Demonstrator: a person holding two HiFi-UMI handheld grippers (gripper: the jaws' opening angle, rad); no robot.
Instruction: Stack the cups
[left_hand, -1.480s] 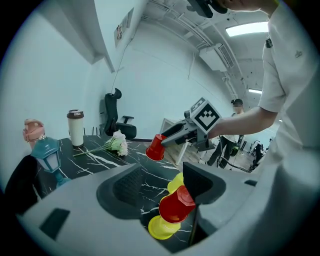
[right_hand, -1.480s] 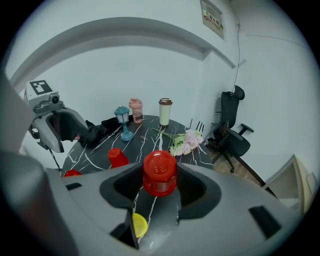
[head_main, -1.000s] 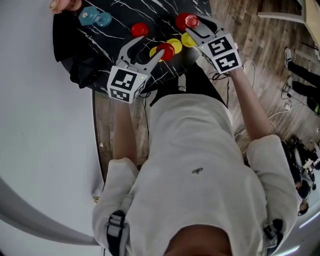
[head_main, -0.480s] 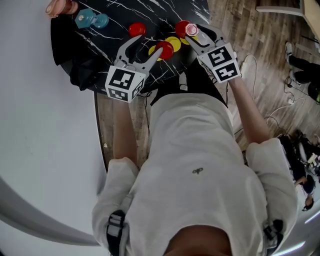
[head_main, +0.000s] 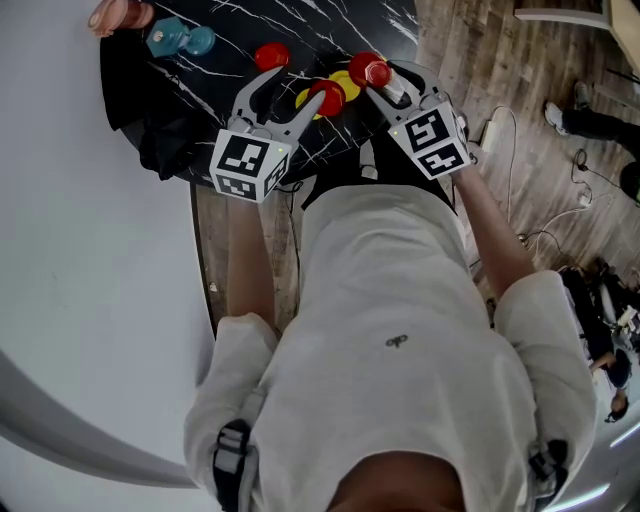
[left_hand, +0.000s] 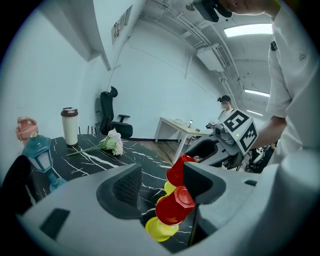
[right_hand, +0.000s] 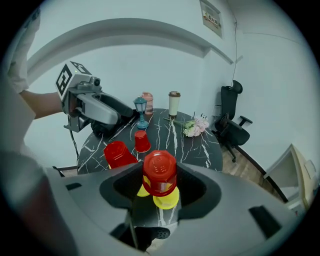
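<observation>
The right gripper (right_hand: 161, 192) holds a red cup (right_hand: 160, 171) upside down. Its jaws are clamped on the cup's sides, just above the yellow cups (right_hand: 165, 200) on the black marble table (right_hand: 170, 137). The left gripper (left_hand: 161, 186) has its jaws wide apart. A second red cup (left_hand: 174, 205) sits between them, close to one jaw. A third red cup (right_hand: 141, 141) stands alone farther back, near a blue lantern (right_hand: 140, 107).

No text is reading clearly. The wall poster (right_hand: 210, 19) is carrying print, possibly a notice, too small; the near red cup (right_hand: 159, 172) is showing illegible embossing.
</observation>
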